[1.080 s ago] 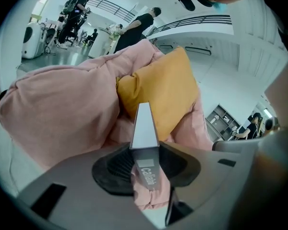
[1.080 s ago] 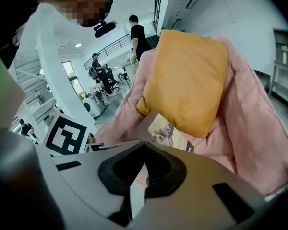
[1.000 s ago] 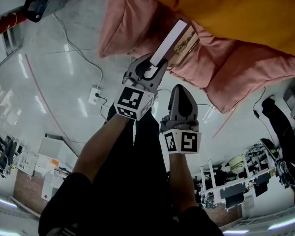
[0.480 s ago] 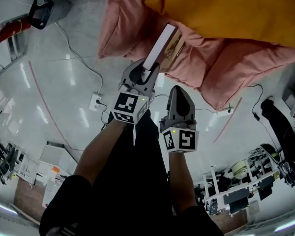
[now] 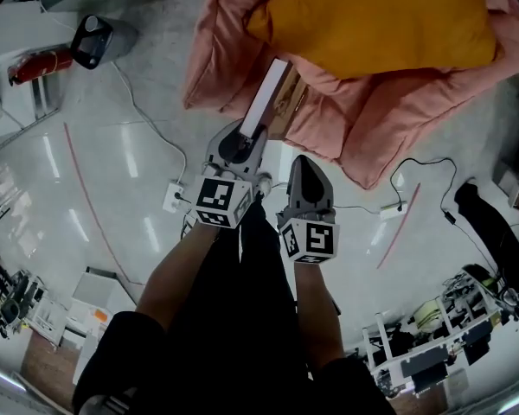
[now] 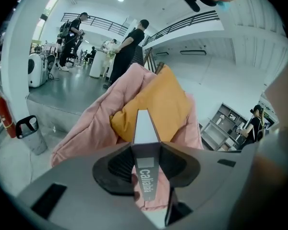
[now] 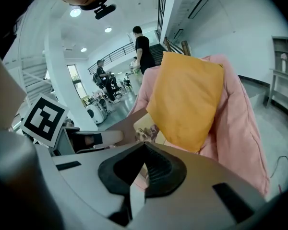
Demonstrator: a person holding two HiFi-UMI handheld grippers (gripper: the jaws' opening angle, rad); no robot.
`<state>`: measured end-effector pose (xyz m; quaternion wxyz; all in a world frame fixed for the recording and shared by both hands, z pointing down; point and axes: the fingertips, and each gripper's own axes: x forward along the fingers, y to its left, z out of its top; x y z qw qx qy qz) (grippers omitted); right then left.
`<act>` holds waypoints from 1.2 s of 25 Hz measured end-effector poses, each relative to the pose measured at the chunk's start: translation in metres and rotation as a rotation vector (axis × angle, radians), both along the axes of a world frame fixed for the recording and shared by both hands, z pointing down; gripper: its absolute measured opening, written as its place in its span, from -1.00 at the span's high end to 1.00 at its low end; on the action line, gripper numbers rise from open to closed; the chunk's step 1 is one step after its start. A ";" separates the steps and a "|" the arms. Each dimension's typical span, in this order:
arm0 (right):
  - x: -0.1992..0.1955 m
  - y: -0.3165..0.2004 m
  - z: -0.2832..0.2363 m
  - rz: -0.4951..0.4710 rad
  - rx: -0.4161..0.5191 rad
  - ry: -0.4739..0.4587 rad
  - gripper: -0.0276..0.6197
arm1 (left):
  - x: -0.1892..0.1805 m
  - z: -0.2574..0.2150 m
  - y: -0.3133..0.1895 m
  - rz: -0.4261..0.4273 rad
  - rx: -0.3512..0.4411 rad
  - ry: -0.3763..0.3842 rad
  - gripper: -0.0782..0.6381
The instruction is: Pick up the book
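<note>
The book (image 5: 268,93) has a grey spine and a pictured cover. It sticks out of my left gripper (image 5: 242,141), over the edge of the pink quilt (image 5: 398,119). In the left gripper view the left gripper (image 6: 146,150) is shut on the grey spine of the book (image 6: 145,128), which points toward the orange cushion (image 6: 158,99). My right gripper (image 5: 304,167) hangs just right of the left one, apart from the book. In the right gripper view the right gripper (image 7: 144,147) has its tips together with nothing between them, and the book's cover (image 7: 145,127) shows beyond them.
The orange cushion (image 5: 381,20) lies on the pink quilt. On the glossy floor are a white power strip (image 5: 174,197) with a cable, a black bin (image 5: 93,41) and a red fire extinguisher (image 5: 39,66). People (image 6: 127,49) stand in the background. Shelving (image 5: 432,327) is at lower right.
Both grippers have risen. The left one carries the book up from the pink quilt, and the floor and quilt look farther away in the head view.
</note>
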<state>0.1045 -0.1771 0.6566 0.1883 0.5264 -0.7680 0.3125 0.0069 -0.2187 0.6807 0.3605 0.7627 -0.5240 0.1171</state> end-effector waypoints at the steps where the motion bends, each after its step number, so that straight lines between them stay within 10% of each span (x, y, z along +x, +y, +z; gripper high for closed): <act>1: -0.001 0.000 -0.005 -0.001 0.005 0.000 0.90 | -0.001 -0.007 0.001 0.001 0.006 -0.004 0.36; 30: 0.006 0.076 -0.209 -0.063 0.225 -0.005 0.90 | 0.003 -0.242 0.088 -0.003 0.265 -0.082 0.36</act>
